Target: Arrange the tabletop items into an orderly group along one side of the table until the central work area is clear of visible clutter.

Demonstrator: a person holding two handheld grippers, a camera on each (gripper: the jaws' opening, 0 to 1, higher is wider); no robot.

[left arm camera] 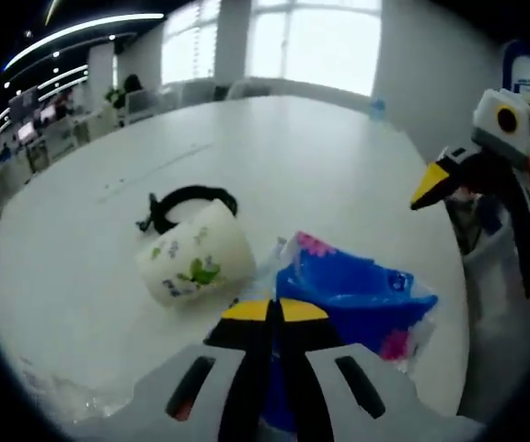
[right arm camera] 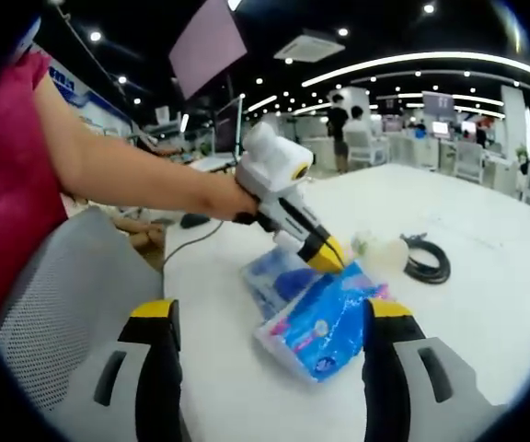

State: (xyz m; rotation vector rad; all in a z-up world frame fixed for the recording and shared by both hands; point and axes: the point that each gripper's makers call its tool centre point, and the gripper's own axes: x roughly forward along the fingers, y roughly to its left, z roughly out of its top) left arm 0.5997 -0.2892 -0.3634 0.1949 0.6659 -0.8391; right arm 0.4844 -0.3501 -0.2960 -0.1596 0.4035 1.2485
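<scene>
Left gripper view: mug [left arm camera: 194, 261] on its side on white worktop [left arm camera: 293, 157], ahead-left of jaws; black cable [left arm camera: 190, 202] beyond it. Left gripper [left arm camera: 274, 311] jaws closed at blue tissue packs [left arm camera: 352, 299]: likely soft, light, slippery film; pinch mid-pack. Right gripper [right arm camera: 270, 318] jaws wide apart, empty, packs between them.

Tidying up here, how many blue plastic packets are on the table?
2: one blue packet nearest the right gripper, a second packet under the left gripper.
</scene>
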